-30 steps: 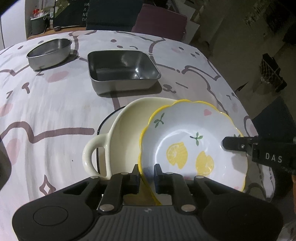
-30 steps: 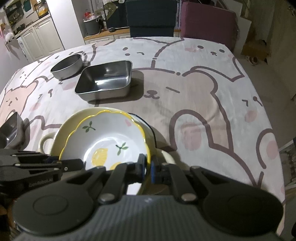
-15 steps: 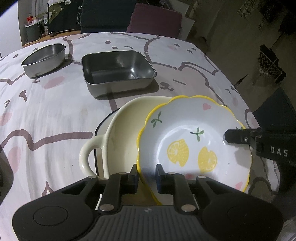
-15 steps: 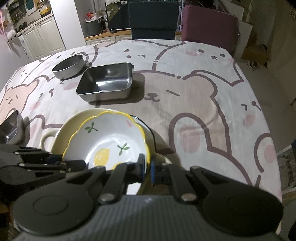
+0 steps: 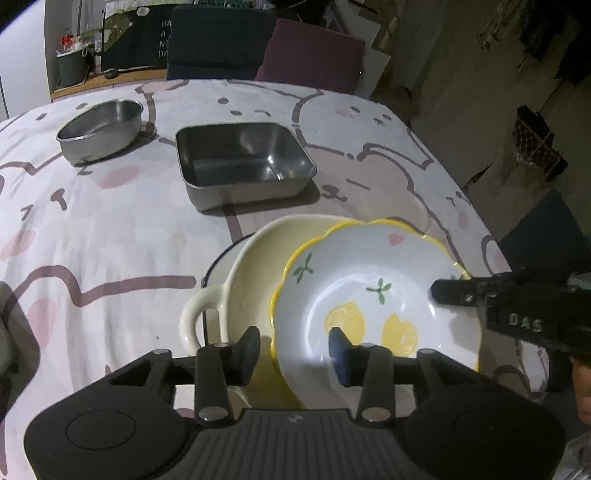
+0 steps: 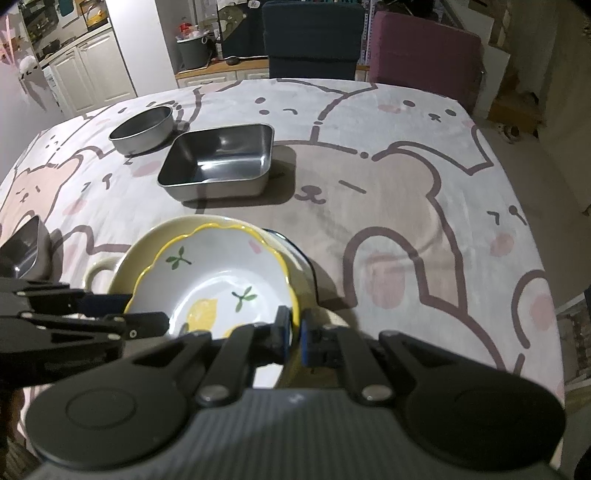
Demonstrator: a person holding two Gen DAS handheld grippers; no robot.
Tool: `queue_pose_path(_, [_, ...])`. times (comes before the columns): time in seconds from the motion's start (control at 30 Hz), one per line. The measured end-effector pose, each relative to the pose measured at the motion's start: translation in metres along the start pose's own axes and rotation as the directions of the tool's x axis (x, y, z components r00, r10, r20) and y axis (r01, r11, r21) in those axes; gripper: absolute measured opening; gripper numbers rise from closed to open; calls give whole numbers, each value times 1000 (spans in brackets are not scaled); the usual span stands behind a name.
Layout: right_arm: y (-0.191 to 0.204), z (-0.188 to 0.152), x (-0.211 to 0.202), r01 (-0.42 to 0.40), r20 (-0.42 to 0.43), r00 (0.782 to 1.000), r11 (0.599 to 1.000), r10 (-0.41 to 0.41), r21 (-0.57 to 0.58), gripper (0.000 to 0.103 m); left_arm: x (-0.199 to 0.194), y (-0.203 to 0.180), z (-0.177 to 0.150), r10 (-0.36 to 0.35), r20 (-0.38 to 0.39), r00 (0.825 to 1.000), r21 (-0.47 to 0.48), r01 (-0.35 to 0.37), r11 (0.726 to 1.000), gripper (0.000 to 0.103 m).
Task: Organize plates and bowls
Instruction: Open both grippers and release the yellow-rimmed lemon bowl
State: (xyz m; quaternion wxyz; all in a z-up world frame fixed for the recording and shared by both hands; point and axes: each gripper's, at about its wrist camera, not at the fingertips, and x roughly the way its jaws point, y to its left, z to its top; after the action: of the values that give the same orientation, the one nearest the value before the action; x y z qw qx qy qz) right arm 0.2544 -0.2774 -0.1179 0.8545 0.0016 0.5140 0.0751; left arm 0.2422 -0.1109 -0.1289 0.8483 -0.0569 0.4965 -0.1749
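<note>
A white lemon-print bowl with a yellow scalloped rim (image 5: 373,295) sits inside a cream bowl with a handle (image 5: 247,280), which rests on a dark-rimmed plate (image 5: 218,258). My left gripper (image 5: 293,349) is open, its jaws standing on either side of the lemon bowl's near rim. My right gripper (image 6: 293,332) is shut on the lemon bowl's (image 6: 221,280) rim; it also shows in the left wrist view (image 5: 454,291). The cream bowl (image 6: 125,258) shows around it.
A square steel pan (image 5: 243,166) and a round steel bowl (image 5: 101,129) stand further back on the cartoon-bear tablecloth (image 5: 92,236). Another steel dish (image 6: 24,243) sits at the left. Chairs (image 6: 314,33) stand behind the table; its right edge drops off.
My left gripper has opened and let go of the lemon bowl's rim. My right gripper stays shut on the opposite rim. The bowl has settled into the cream bowl.
</note>
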Motion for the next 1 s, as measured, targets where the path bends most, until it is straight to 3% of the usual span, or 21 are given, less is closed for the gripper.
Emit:
queue_pose_path(0.07, [1, 1, 2, -7, -3, 1000, 1000, 7, -3, 7, -4, 2, 1, -9, 13, 1000, -9, 9, 1000, 53])
queue_pose_path(1.0, [-13, 9, 43, -127, -100, 986, 987, 137, 100, 11, -21, 6, 5, -49, 35, 998, -6, 50, 999, 55])
